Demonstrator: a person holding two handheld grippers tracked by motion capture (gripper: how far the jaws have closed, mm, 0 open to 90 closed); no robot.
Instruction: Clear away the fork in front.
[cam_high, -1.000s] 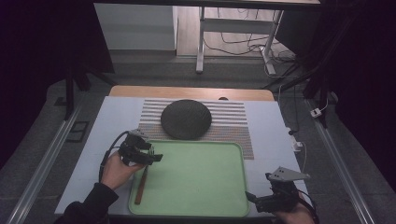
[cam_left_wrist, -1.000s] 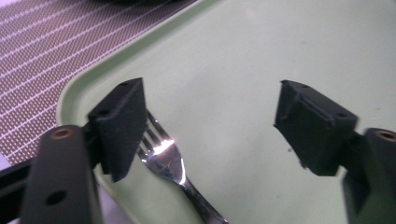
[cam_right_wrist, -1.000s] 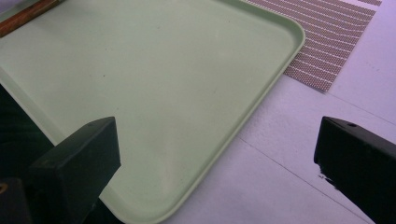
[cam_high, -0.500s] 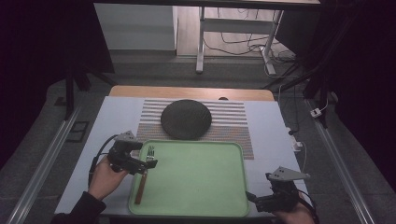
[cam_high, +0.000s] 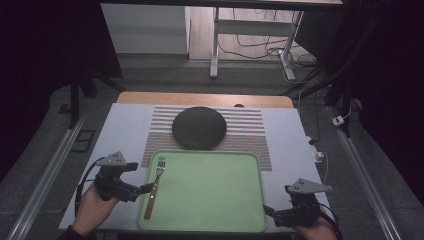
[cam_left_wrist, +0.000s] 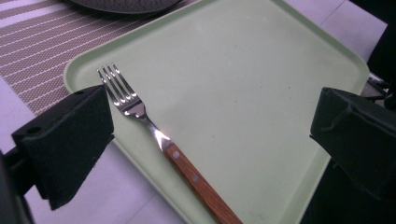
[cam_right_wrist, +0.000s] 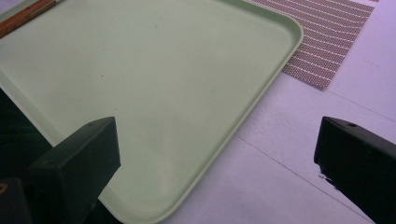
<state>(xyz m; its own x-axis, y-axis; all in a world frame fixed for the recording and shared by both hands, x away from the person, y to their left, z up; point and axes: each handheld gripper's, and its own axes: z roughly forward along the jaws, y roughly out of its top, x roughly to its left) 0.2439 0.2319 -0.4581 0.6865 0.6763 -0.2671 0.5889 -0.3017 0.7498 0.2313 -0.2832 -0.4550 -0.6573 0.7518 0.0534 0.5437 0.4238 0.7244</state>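
Note:
A fork with a wooden handle lies on the left side of the green tray, tines pointing away from me. My left gripper sits just left of the tray's edge, pointing at the fork's handle. In the left gripper view its jaws stand wide apart. They have just been opening, and nothing is between the pads; the fork lies beyond them on the tray. My right gripper rests at the tray's near right corner. It is open and empty over the tray's rim.
A dark round plate sits on a striped placemat behind the tray. White table surface lies to the right of the tray. The fork's handle end shows at the top left of the right gripper view.
My left gripper has let go of the fork and drawn back left and toward me, off the tray. The fork stays lying on the tray. The right gripper has not moved.

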